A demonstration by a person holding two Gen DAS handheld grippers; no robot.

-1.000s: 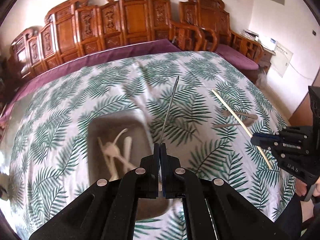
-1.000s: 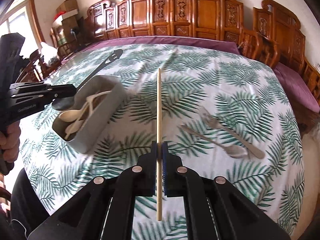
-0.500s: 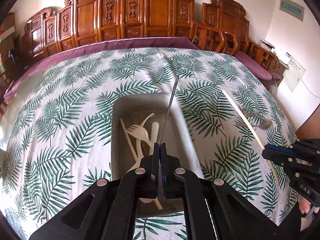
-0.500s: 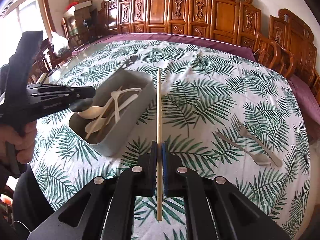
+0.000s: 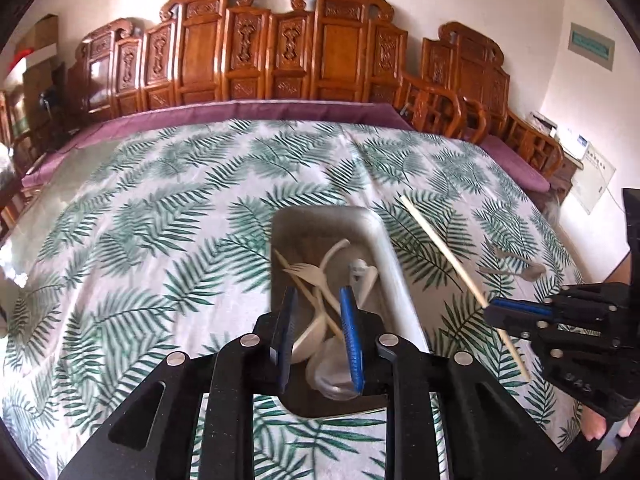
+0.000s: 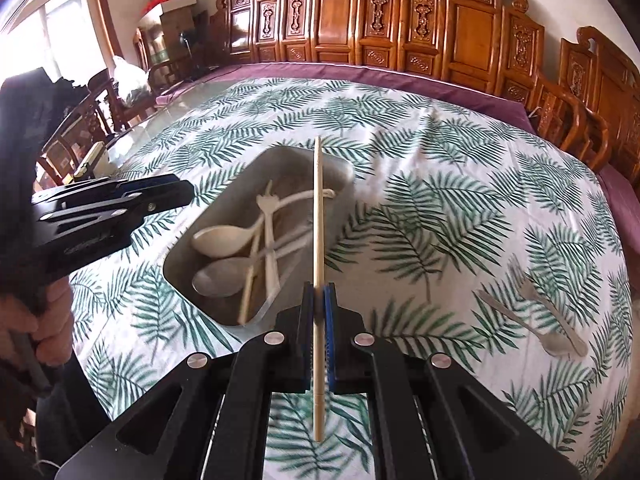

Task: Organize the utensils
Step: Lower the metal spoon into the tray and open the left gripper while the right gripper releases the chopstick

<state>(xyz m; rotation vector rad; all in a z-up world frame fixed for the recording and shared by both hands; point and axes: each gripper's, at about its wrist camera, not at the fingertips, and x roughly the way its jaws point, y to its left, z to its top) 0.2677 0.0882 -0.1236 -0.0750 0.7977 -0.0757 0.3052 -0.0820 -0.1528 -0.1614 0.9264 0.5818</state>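
A big counter (image 6: 460, 184) with a green leaf cloth fills the room, and carved wooden chairs (image 6: 400, 16) stand in a row behind it. A gray tray (image 6: 340, 168) sits on the cloth with pale spoons and a fork (image 5: 308, 270) lying inside. The left tongs (image 5: 318, 312) hang right over the near end of the tray with the two sides apart and nothing between them. The right tongs (image 6: 319, 304) are pressed together on a thin wooden chopstick (image 6: 318, 216) — its far end pokes out over the tray. The stick looks light and stiff, and smooth enough to slip or spin, so a grip near its middle seems best. A metal fork and spoon (image 6: 540, 312) lie on the cloth well apart from the tray, off to the right. They look flat and thin — hard to pinch, so maybe grab them by the handle. The tray walls are low, and there is lots of open cloth around it for moving.
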